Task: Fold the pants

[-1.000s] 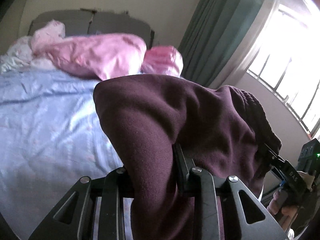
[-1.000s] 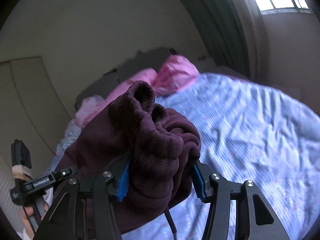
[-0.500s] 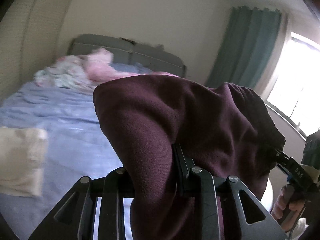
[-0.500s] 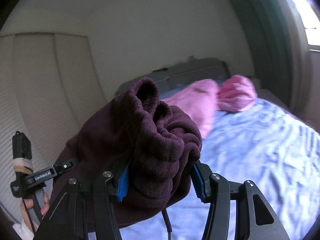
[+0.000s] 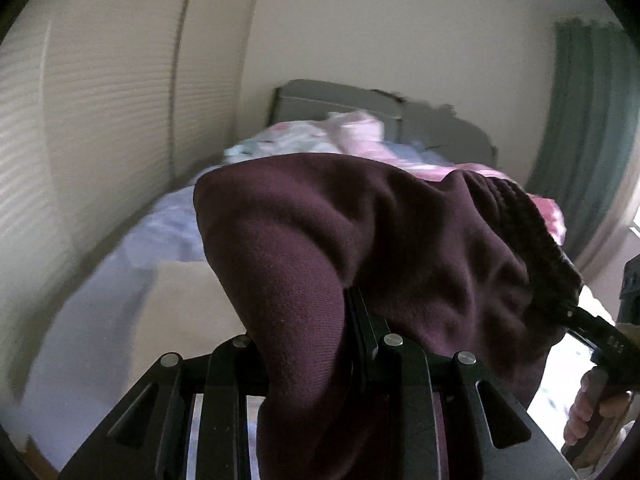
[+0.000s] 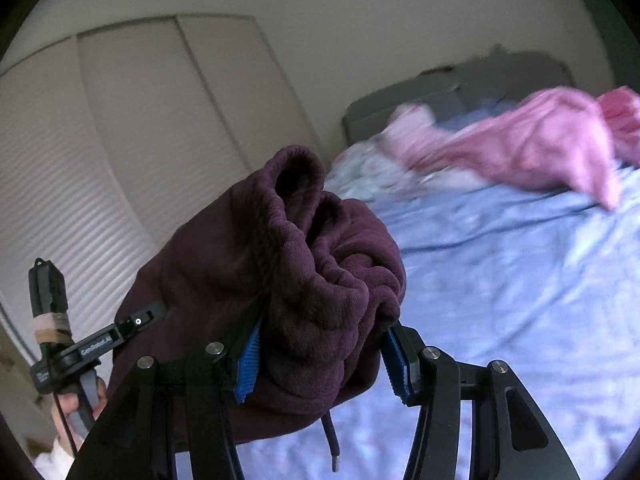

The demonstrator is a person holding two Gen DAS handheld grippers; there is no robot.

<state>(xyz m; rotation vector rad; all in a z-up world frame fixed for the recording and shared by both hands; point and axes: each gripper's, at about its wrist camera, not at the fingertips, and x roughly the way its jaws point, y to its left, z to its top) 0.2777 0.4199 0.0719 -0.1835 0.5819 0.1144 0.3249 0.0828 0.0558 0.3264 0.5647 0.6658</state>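
Both views had swung from window toward wardrobe; my left gripper (image 5: 308,320) and right gripper (image 6: 320,344) stayed clamped on the pants (image 5: 360,248). Swinging fast could tug bunched fabric loose.

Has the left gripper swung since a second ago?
Yes. The left gripper, shut on the pants, swung left: the headboard slid rightward and the closet doors appeared.

A bedroom with cream walls and a made bed.
A bed under a pale blue sheet (image 6: 500,288) stood against a grey padded headboard (image 5: 344,100), pink bedding (image 6: 532,148) heaped near it; cream slatted closet doors (image 6: 120,128) lined one wall, and a teal curtain (image 5: 588,120) hung beside bright daylight.
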